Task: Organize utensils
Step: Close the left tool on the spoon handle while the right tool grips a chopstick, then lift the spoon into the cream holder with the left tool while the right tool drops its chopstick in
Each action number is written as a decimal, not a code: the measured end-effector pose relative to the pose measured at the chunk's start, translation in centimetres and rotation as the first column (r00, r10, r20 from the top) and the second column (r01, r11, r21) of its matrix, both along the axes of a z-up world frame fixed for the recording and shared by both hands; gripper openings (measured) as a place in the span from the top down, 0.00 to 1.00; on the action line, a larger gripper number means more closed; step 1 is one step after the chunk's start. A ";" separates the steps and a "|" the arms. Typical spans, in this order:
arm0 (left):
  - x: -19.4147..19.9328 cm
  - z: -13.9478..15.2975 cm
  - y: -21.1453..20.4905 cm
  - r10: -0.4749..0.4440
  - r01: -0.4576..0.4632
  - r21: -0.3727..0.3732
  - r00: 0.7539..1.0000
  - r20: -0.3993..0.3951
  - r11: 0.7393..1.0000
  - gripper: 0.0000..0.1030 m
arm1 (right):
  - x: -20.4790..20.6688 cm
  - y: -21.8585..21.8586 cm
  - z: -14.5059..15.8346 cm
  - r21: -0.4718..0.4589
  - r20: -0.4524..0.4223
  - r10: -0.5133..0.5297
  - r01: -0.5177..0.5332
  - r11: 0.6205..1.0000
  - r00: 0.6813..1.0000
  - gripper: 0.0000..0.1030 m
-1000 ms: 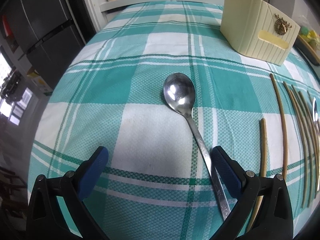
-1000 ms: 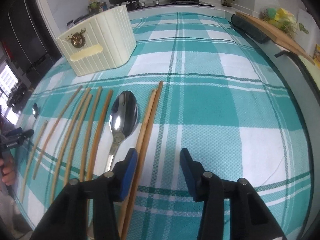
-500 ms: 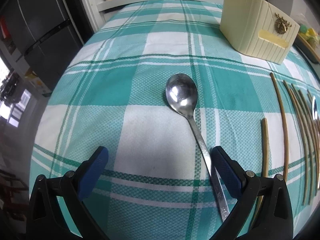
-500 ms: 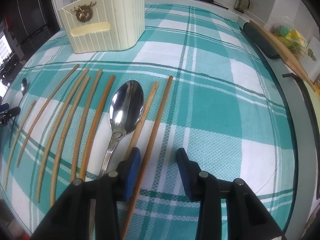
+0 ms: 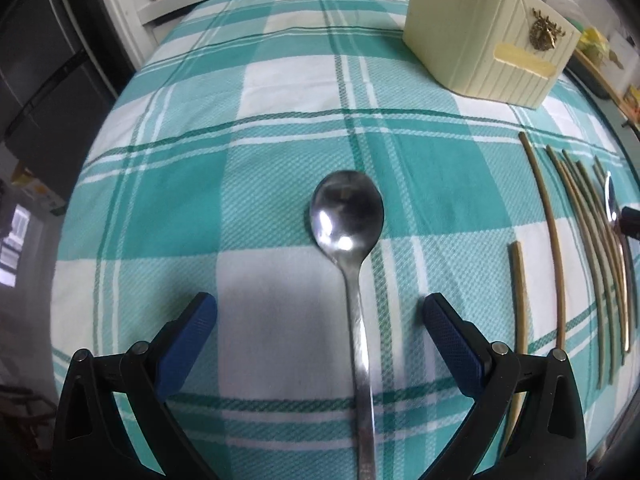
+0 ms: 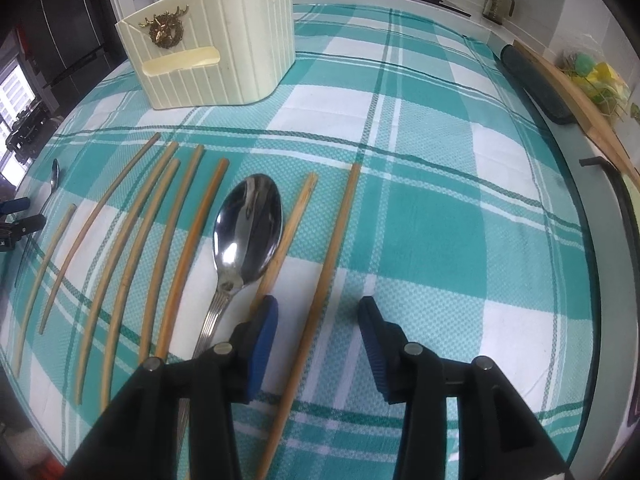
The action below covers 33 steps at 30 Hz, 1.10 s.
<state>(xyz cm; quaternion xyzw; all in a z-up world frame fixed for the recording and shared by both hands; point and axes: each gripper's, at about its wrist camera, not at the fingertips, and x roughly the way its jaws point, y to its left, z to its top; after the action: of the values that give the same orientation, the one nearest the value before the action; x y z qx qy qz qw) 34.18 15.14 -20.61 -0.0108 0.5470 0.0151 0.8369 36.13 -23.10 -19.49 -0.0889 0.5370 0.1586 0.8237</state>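
— Steel: where is the round-bowled metal spoon (image 5: 347, 216)?
— Flat on the teal-checked tabletop (image 5: 200, 200), handle between the left gripper's (image 5: 320, 316) wide-apart jaws, untouched.
— And the right gripper (image 6: 318, 316)?
— Opening astride a long bamboo chopstick (image 6: 332, 256), not pressing.

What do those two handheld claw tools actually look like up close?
Both look alike. The left gripper and right gripper each have two black plastic arms shaped like open triangular frames, joined with round silver pins. Each arm ends in a blue finger with a ribbed, grippy pad on its inner face. No cables, printed markings, hands or sleeves show in either wrist view.
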 end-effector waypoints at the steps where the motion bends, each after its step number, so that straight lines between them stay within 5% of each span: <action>1: 0.5 0.0 0.2 0.008 -0.008 -0.014 1.000 0.002 1.000 0.01 | 0.5 0.1 0.0 0.003 -0.003 0.004 -0.004 1.000 1.000 0.58; 7: 2.1 0.2 0.3 0.012 -0.012 -0.009 1.000 0.007 1.000 0.09 | 3.9 0.8 -0.2 0.002 -0.002 0.002 -0.002 1.000 1.000 0.60; 9: 2.4 0.6 -0.3 -0.018 0.018 -0.004 0.999 0.026 1.000 0.26 | 5.0 1.5 -0.2 -0.016 0.004 0.005 -0.005 1.000 1.000 0.70; 11: 2.5 1.1 -0.8 -0.047 0.047 -0.010 0.998 0.038 0.999 0.64 | 6.2 1.5 -0.1 -0.010 0.003 -0.033 0.033 0.999 0.999 0.91; 17: 2.1 2.3 -0.6 -0.025 0.027 -0.037 0.998 0.053 0.999 0.66 | 7.1 0.3 0.6 0.113 0.009 -0.117 0.115 0.987 0.993 0.94; 22: -0.6 6.7 -0.4 -0.016 0.026 -0.062 0.987 0.162 0.998 0.66 | 4.7 -1.2 5.2 0.235 0.100 -0.136 0.109 0.966 0.986 0.94; 33: -7.2 17.8 -1.4 -0.025 0.071 -0.094 0.907 0.421 0.993 0.66 | -4.4 -1.6 15.7 0.346 0.364 -0.093 -0.042 0.937 0.927 0.95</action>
<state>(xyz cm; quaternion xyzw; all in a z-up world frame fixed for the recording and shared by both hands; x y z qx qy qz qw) 26.98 13.70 -2.77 -0.0454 0.3550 -0.0377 0.9330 31.77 -24.74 -3.78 0.0363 0.3342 0.2199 0.9157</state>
